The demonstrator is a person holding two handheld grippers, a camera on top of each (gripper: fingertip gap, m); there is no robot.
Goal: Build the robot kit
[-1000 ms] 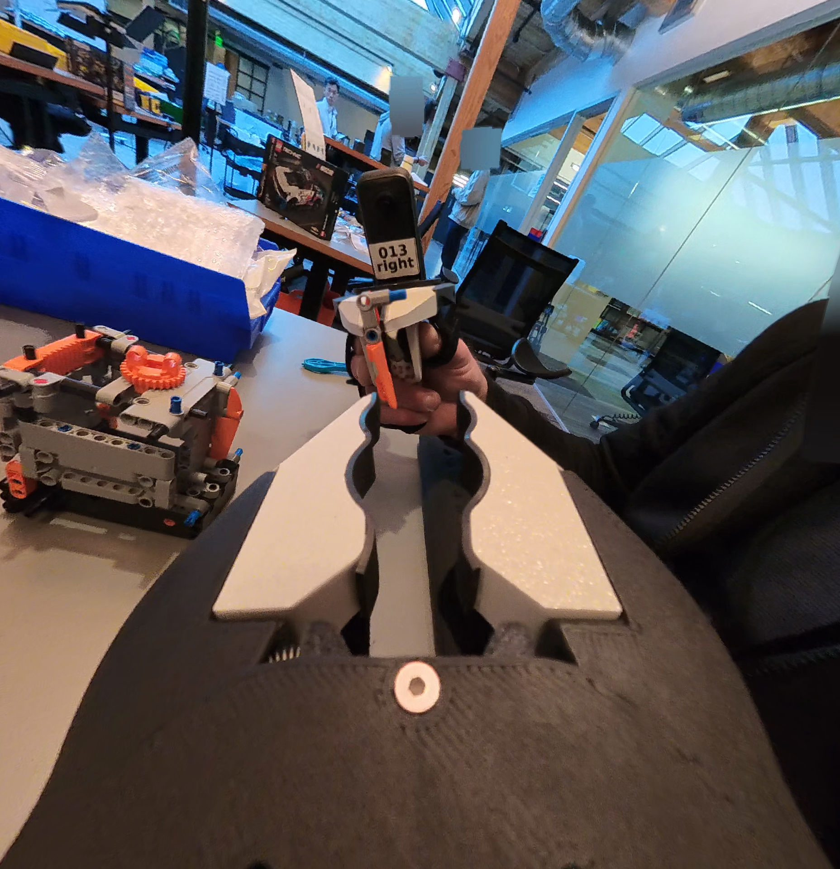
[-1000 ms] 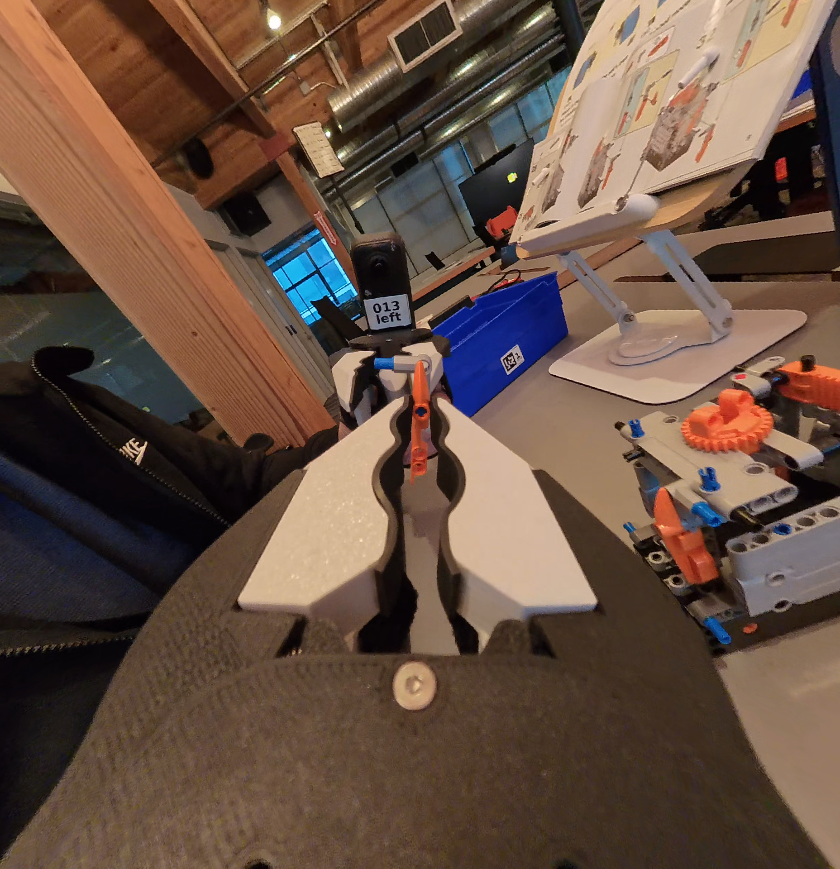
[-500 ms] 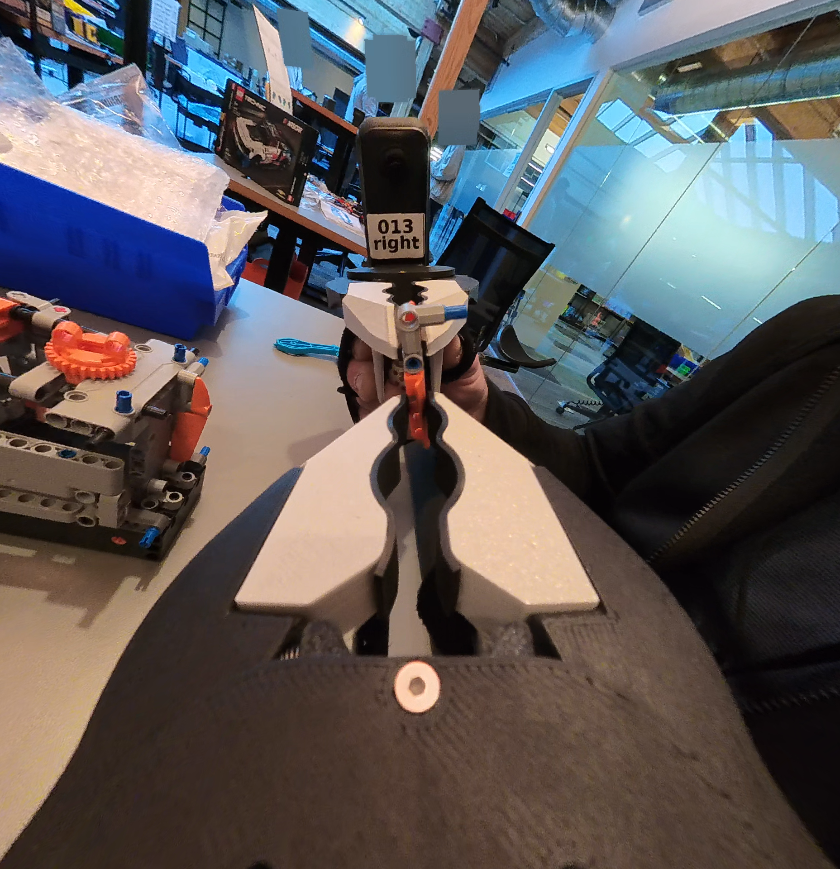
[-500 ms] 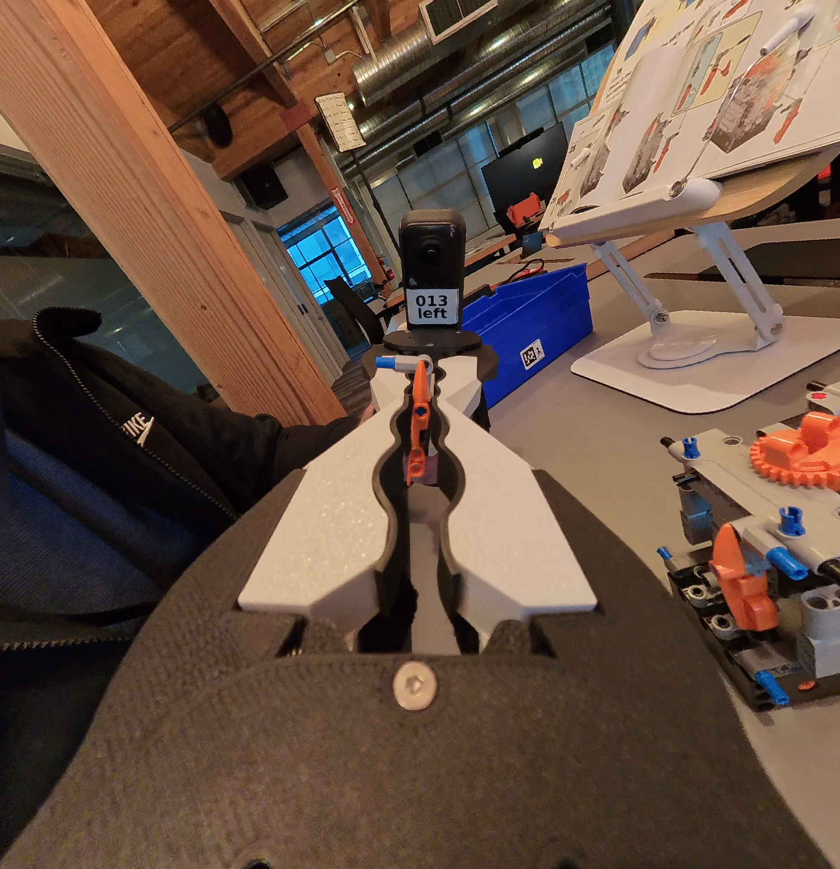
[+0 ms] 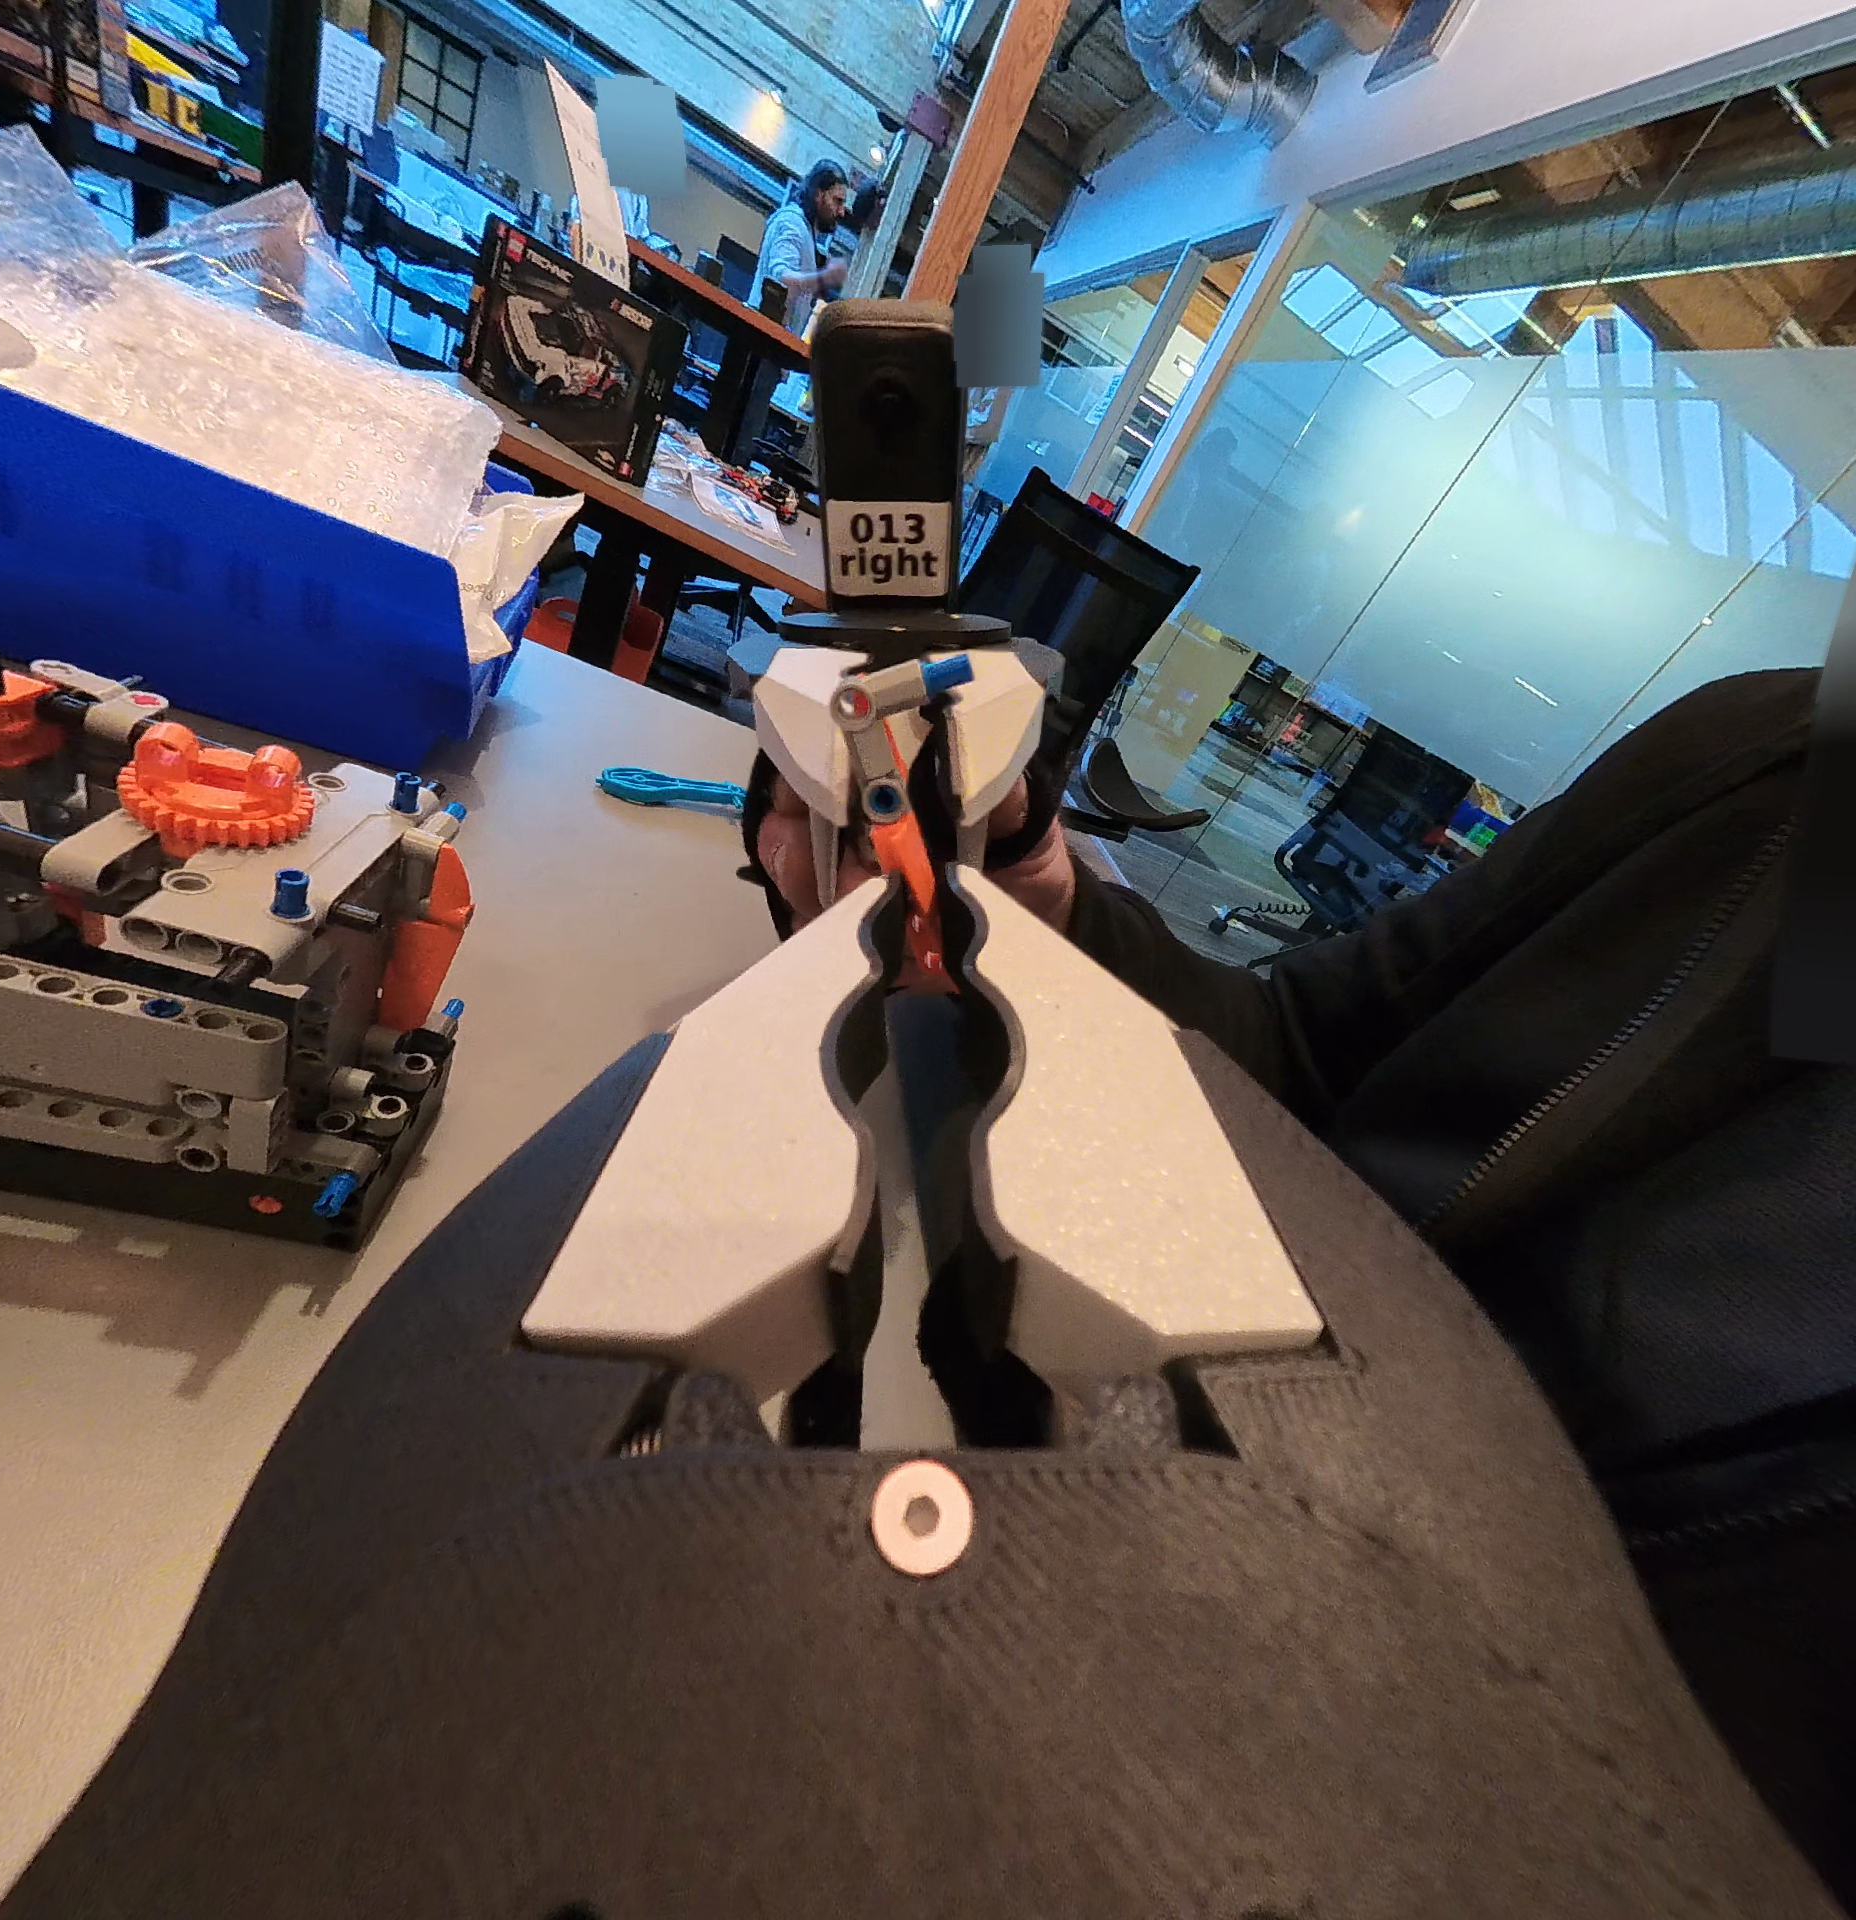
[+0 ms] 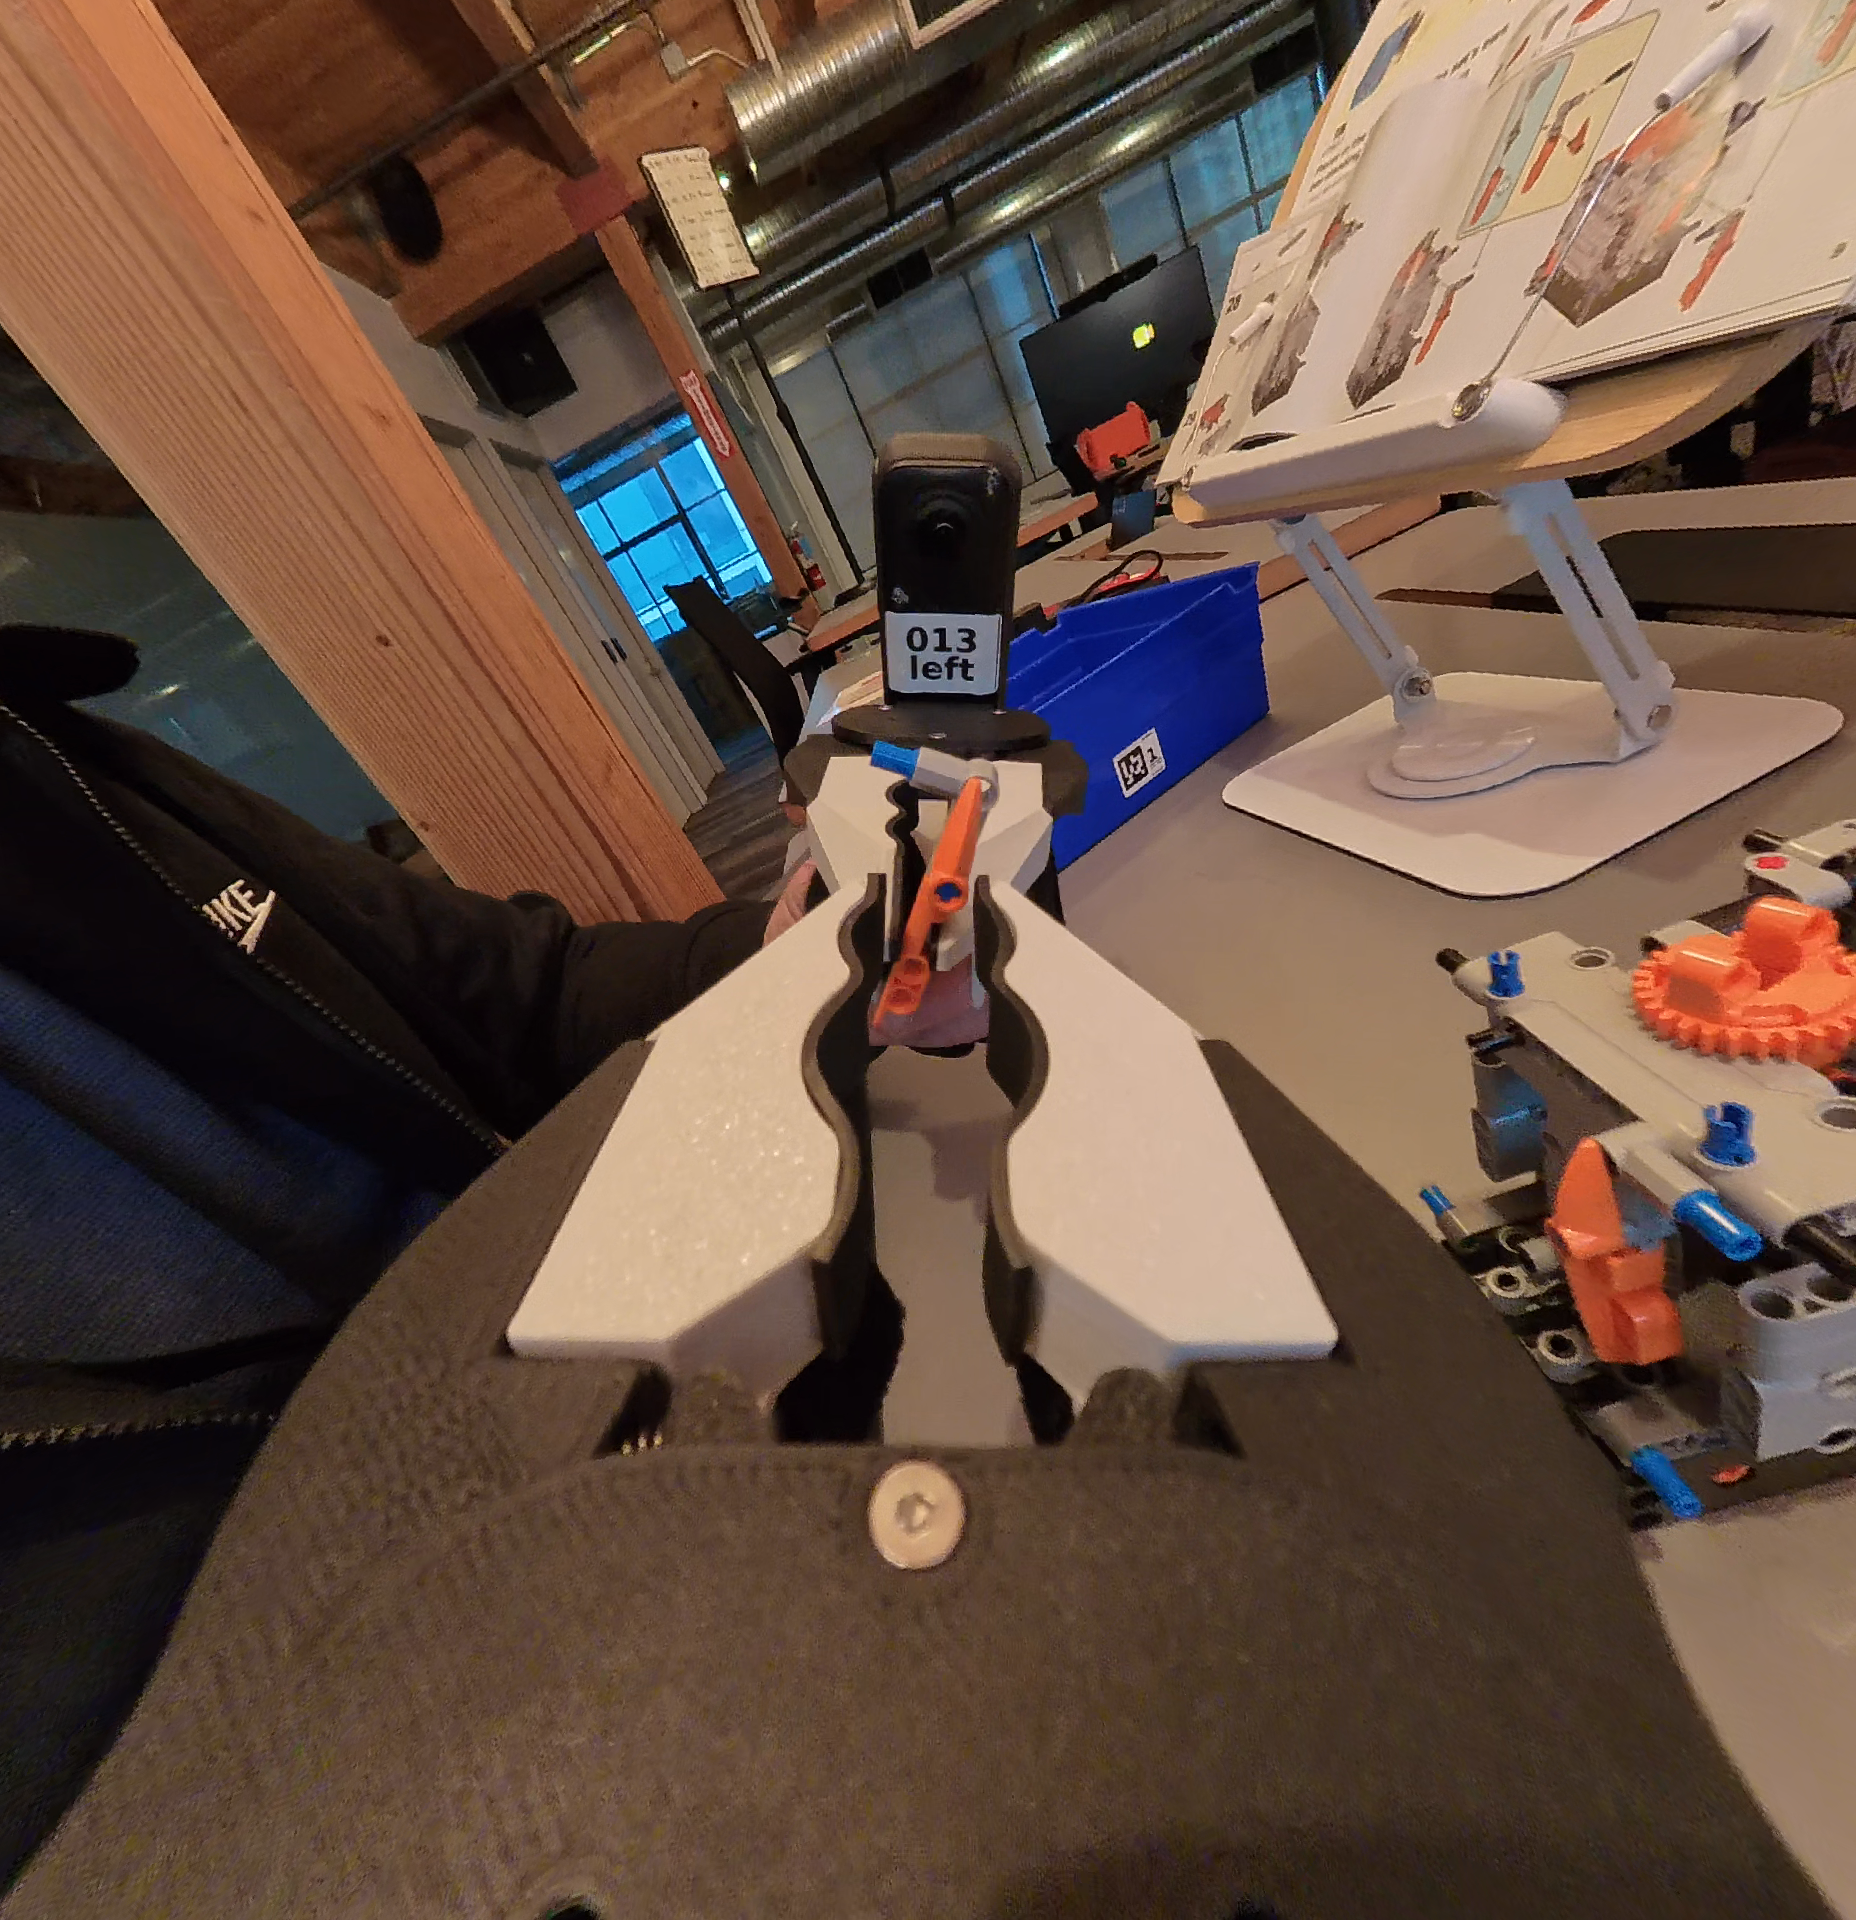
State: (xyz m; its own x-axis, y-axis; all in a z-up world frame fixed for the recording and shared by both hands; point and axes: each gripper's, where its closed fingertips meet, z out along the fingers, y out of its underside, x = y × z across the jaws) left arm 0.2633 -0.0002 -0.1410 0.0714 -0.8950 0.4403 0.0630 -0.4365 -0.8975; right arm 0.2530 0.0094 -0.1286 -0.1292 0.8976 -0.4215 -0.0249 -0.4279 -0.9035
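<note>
My left gripper (image 5: 919, 902) is shut on the lower end of a small orange beam (image 5: 901, 844), held in the air above the grey table (image 5: 591, 914). A grey connector with a blue pin (image 5: 900, 690) sits on the beam's upper end. My right gripper (image 6: 932, 902) faces the left one tip to tip. Its jaws stand apart on either side of the orange beam (image 6: 943, 883), with a gap at each side. A grey, black and orange brick model (image 5: 207, 966) stands on the table beside both grippers and also shows in the right wrist view (image 6: 1682, 1195).
A blue bin (image 5: 207, 592) holding bubble wrap stands behind the model. A teal tool (image 5: 664, 784) lies on the table. An open instruction booklet (image 6: 1526, 239) rests on a white stand, next to a second blue bin (image 6: 1142, 696). A person's dark jacket (image 5: 1526, 1039) is close by. Only a small space, under 4 cm, lies between the two pairs of fingers.
My left gripper moved up to the beam and closed on its lower end. My right gripper, which was shut on the beam, has opened its jaws.
</note>
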